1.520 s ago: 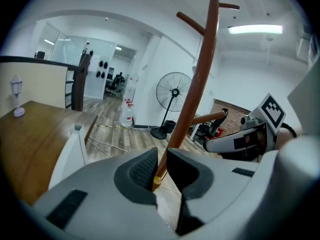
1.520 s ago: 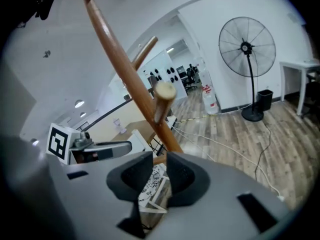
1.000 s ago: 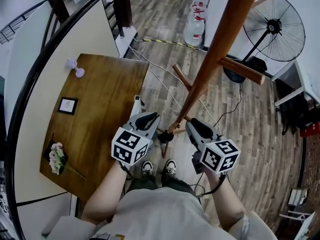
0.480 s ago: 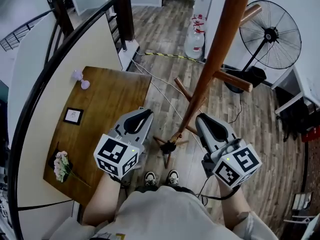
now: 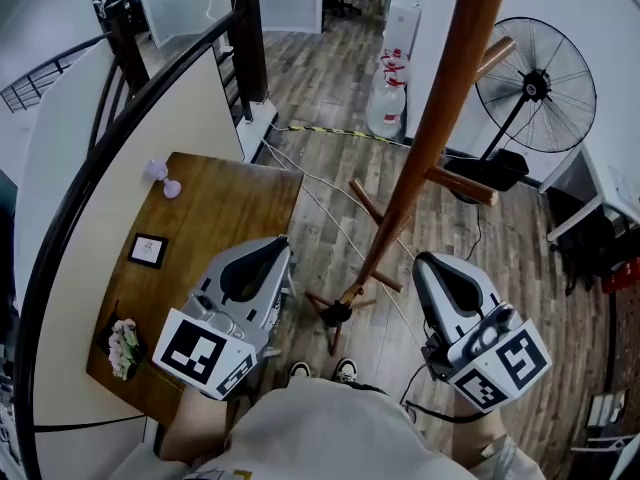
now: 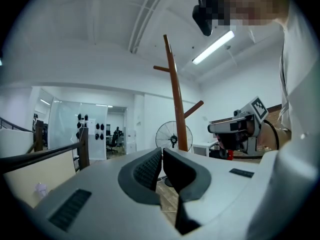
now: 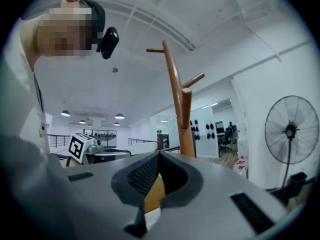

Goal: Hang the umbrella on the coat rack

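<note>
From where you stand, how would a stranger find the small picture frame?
Start at the brown wooden table left of the coat rack. The picture frame lies flat near its left edge, between the lilac ornament and the pink flowers. It alone is square, dark-rimmed with a white middle.

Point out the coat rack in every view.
Head view: coat rack slants from top right to floor centre.
Left gripper view: upright, centre, above the jaws.
Right gripper view: upright, centre, above the jaws.
Shared landmark: fan, right of the rack in the head and right gripper views, behind it in the left.
</note>
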### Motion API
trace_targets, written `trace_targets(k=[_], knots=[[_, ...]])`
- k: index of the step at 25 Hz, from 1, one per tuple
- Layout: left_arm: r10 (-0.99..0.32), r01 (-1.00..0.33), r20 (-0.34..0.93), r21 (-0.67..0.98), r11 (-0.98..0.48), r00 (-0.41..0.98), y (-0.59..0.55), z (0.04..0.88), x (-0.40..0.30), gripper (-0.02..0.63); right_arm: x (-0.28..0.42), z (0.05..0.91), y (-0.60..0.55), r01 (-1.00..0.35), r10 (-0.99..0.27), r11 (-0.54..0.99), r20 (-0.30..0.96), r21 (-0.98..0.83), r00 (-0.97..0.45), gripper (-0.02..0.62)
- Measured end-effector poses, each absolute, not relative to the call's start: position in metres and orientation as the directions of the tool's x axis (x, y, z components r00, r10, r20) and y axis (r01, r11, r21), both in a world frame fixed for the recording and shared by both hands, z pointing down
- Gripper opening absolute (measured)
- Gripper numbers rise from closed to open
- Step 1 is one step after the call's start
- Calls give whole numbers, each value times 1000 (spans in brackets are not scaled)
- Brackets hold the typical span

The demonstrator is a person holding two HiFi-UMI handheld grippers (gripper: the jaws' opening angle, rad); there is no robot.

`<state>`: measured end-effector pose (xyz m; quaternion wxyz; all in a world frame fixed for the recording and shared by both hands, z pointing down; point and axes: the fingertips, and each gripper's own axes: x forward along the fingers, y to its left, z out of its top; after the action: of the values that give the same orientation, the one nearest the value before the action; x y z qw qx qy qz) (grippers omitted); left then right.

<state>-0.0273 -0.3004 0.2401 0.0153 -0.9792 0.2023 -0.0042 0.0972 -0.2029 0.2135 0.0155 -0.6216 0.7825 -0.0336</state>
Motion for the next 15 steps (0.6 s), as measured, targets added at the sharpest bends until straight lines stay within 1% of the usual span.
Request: trace_targets(k=[4, 8, 15], knots=[[-403, -403, 24, -24, -915, 915, -300, 245, -31, 9, 94, 219, -202, -974, -974, 224, 40, -32, -225, 3], [-393, -392, 24, -12, -920, 919, -299, 247, -29, 8, 94, 225, -205, -971, -970, 237, 53, -40, -239, 3], [-381, -381, 9, -4, -925, 925, -301, 243, -26, 6, 100, 225, -212, -971, -971, 233, 35, -61, -235, 3]])
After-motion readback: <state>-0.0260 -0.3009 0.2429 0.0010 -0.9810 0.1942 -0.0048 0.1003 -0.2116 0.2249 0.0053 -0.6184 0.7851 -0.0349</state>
